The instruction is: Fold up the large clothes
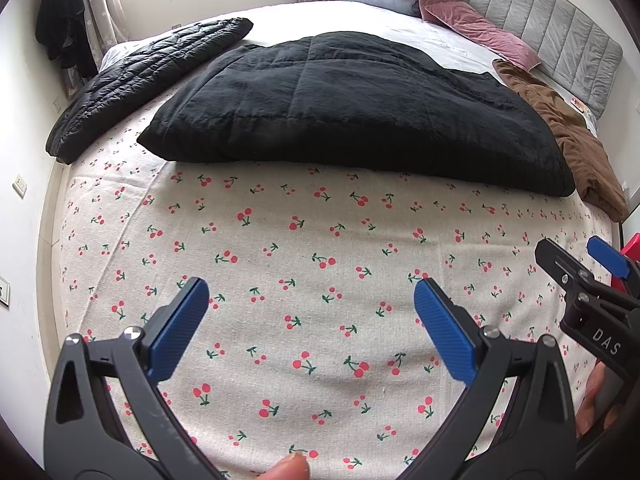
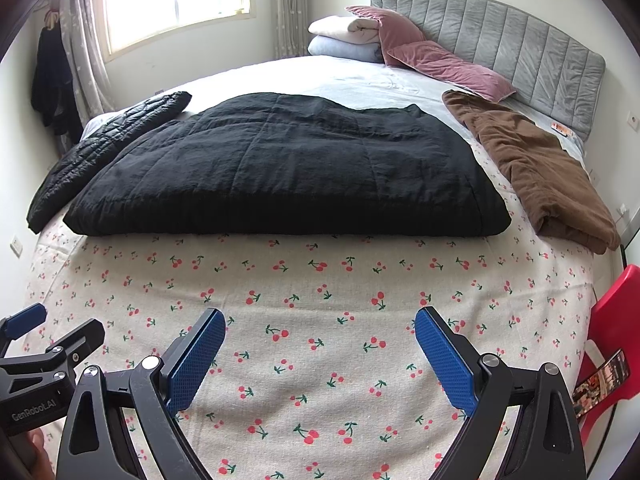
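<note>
A bed with a cherry-print sheet (image 2: 320, 360) fills the view. My left gripper (image 1: 312, 320) and right gripper (image 2: 320, 352) hover wide apart, holding nothing. The black quilted garment (image 2: 288, 172) lies flat ahead, seemingly folded; next I would reach for the brown garment (image 2: 532, 168).

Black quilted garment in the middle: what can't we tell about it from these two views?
- Black quilted garment: sleeves, collar and front or back, hidden by its own folds, both views.
- Its far edge: behind its own bulk.
- Puffer jacket: near end hangs over the bed edge, left wrist view.
- Brown garment: type unclear, bunched.
- Both grippers open, empty: left gripper, right gripper.
</note>
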